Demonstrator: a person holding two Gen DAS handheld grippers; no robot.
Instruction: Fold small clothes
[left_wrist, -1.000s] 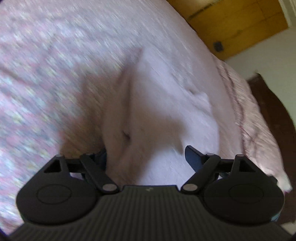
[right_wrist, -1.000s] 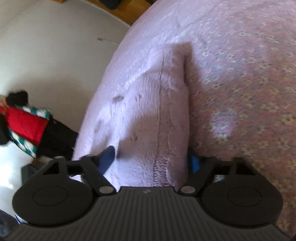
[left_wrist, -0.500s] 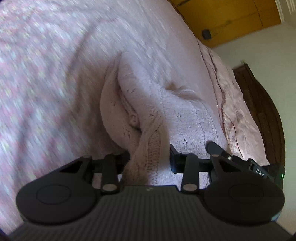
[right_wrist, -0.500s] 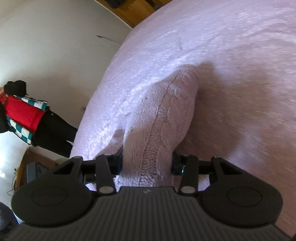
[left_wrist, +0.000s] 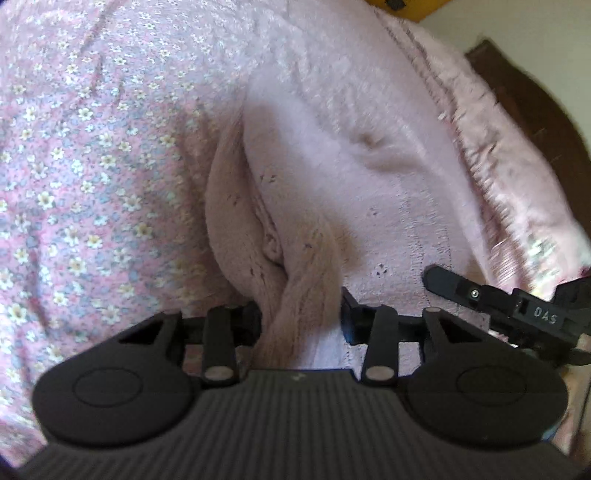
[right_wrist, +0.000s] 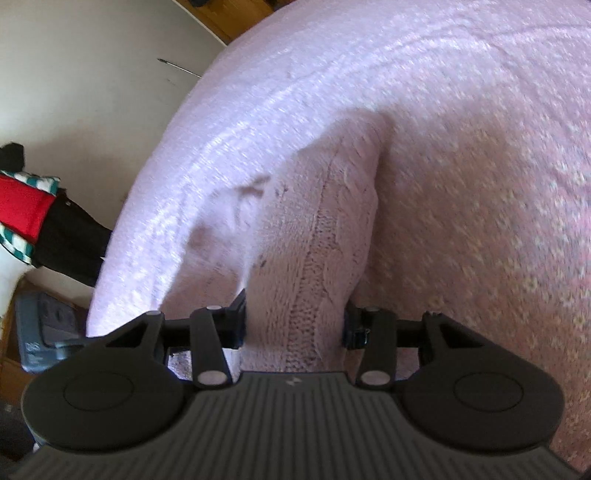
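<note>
On the flowery bedspread (left_wrist: 85, 166), the pink knit sweater (left_wrist: 332, 177) lies half lifted, soft and bumpy, with a fold down its left side. Left of its middle, the left gripper (left_wrist: 301, 317) pinches a bunched edge, but its jaws are opening a little, so the knit could slip out. At the sweater's right edge, the right gripper (right_wrist: 293, 321) squeezes thick knit. An uneven pull could make a crooked fold.

My left gripper (left_wrist: 301, 314) points steeply downward; its jaws are opening slightly, with a bunched fold of knit still pressed between them. My right gripper (right_wrist: 295, 323) also angles downward, jaws clamped on a fold of the same knit. The right gripper's tip shows in the left wrist view.
</note>
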